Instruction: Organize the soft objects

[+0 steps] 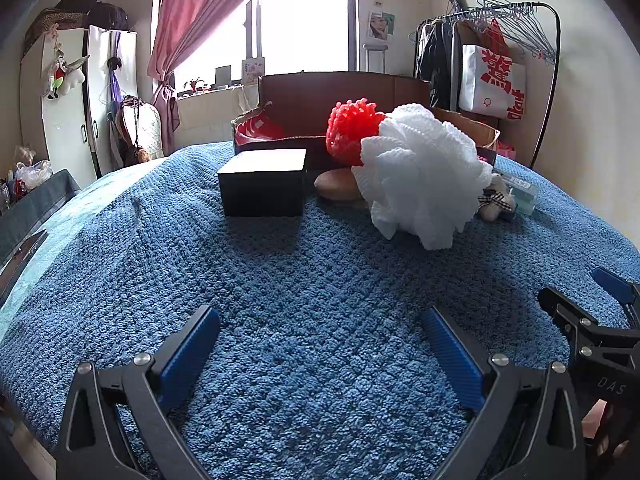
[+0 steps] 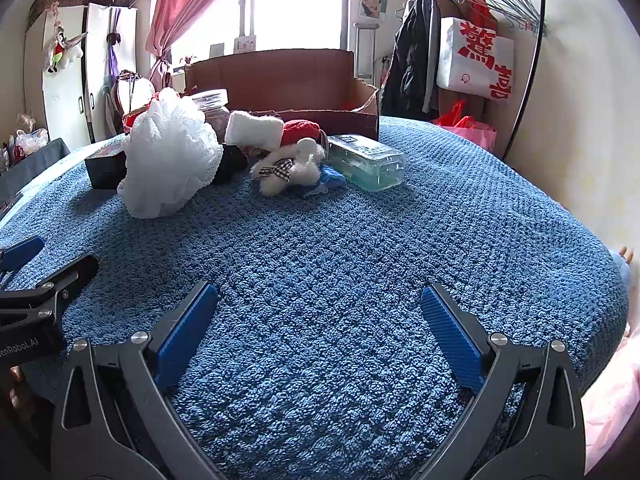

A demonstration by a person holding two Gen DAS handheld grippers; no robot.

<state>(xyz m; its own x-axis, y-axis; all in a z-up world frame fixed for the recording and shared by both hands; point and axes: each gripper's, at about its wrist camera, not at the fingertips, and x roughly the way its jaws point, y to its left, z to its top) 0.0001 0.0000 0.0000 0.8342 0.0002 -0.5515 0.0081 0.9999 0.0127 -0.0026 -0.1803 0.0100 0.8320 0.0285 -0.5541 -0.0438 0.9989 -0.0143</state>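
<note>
Hovering low over the blue blanket, the left gripper and the right gripper both have their fingers spread wide and hold nothing. Farther away, the white mesh pouf lies on the blanket, beside a black box. Just right of the pouf is a small plush toy, then a clear plastic case. Behind them stands an open cardboard box.
</note>
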